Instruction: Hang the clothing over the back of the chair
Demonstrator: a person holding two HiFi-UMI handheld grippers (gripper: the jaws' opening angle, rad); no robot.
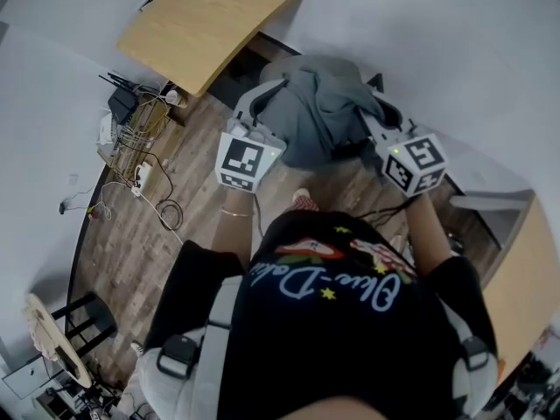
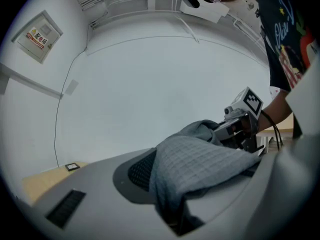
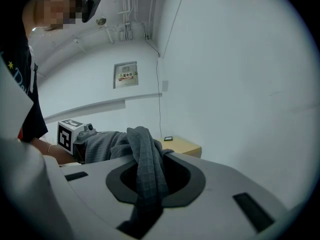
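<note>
In the head view a grey checked garment (image 1: 319, 112) hangs bunched between my two grippers above the wood floor. My left gripper (image 1: 267, 103) is shut on its left part and my right gripper (image 1: 376, 125) on its right part. The left gripper view has the cloth (image 2: 200, 159) pinched in my left gripper (image 2: 195, 189), with the right gripper (image 2: 242, 119) just beyond. A fold of the cloth (image 3: 145, 169) runs down into my right gripper (image 3: 145, 204) in the right gripper view, and the left gripper (image 3: 75, 134) is behind it. A dark chair part (image 1: 374, 83) peeks out past the garment; the rest is hidden.
A light wooden table (image 1: 210, 24) stands at the upper left. Cables and a power strip (image 1: 140, 175) lie on the floor by the wall. A black stool (image 1: 83, 322) is at the lower left, and a wooden surface (image 1: 525, 274) at the right.
</note>
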